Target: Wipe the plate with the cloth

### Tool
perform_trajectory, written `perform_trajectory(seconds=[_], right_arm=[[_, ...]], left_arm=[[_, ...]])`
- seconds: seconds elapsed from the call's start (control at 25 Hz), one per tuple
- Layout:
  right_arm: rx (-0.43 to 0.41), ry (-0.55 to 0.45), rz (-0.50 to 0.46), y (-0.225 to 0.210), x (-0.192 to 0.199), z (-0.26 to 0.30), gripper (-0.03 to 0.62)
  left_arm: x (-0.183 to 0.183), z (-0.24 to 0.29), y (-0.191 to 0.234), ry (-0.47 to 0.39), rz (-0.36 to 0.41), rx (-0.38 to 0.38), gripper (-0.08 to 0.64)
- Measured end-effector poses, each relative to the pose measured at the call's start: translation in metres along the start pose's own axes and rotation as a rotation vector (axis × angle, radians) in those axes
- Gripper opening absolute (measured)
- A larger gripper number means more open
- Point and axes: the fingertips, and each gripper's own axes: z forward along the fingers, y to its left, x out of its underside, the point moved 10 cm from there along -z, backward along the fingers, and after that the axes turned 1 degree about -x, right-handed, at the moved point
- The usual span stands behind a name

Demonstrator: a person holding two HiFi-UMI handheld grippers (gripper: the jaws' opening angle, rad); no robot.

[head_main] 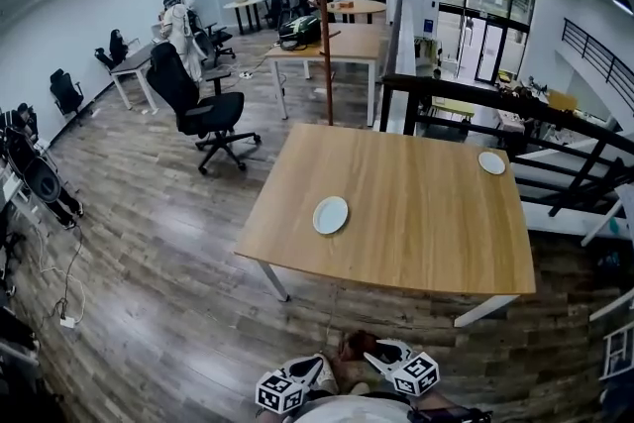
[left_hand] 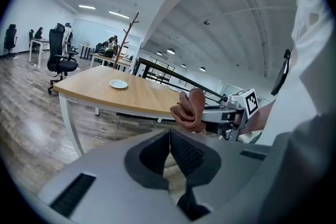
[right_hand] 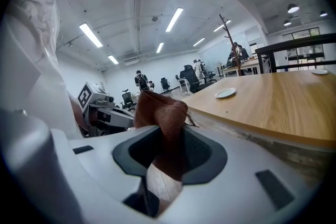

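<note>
A white plate (head_main: pixel 330 214) lies near the front left of the wooden table (head_main: pixel 416 233); it also shows small and far in the left gripper view as the plate (left_hand: pixel 118 84) and in the right gripper view as the plate (right_hand: pixel 226 93). My right gripper (right_hand: pixel 168 136) is shut on a brown cloth (right_hand: pixel 160 110), which bunches up above the jaws. My left gripper (left_hand: pixel 169 136) is shut with nothing in it. Both grippers are held low in front of the table's near edge, the left gripper (head_main: pixel 315 370) beside the right gripper (head_main: pixel 374 352), with the cloth (head_main: pixel 355 345) between them.
A second small plate (head_main: pixel 491 162) sits at the table's far right corner. A black office chair (head_main: pixel 198 104) stands left of the table, and a wooden coat stand (head_main: pixel 324 25) rises behind it. Black railings (head_main: pixel 555 139) run along the right. Other desks and people are far back.
</note>
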Motion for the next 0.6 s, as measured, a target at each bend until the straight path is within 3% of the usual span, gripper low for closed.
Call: perform_trajectory(seconds=[0.6], right_arm=[[0.031,-0.007,-0.005,-0.022,-0.026,0.035,0.126]], left_arm=[[-0.047,0.035,0.044,0.007,0.04,0.065,0.014]])
